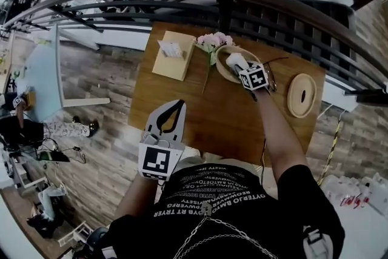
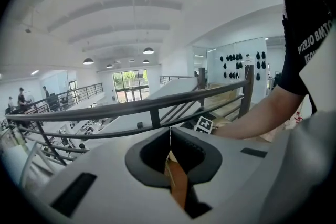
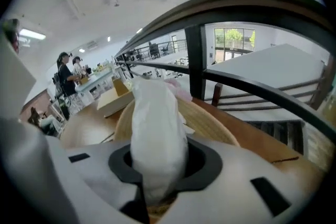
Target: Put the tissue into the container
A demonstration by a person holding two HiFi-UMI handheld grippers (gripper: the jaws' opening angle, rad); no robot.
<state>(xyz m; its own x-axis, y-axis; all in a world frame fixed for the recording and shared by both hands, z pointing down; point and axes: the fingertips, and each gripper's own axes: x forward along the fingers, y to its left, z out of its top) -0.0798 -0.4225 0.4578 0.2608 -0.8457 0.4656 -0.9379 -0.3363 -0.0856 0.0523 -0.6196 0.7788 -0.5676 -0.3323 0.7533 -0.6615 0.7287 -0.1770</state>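
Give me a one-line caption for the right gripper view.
Right gripper holds a white tissue over the shallow wooden container.

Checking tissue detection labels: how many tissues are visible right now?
2. One tissue is clamped in the right hand-held gripper at the woven container; a second tissue pokes from the tissue box, far left on the table. More may be hidden inside the box.
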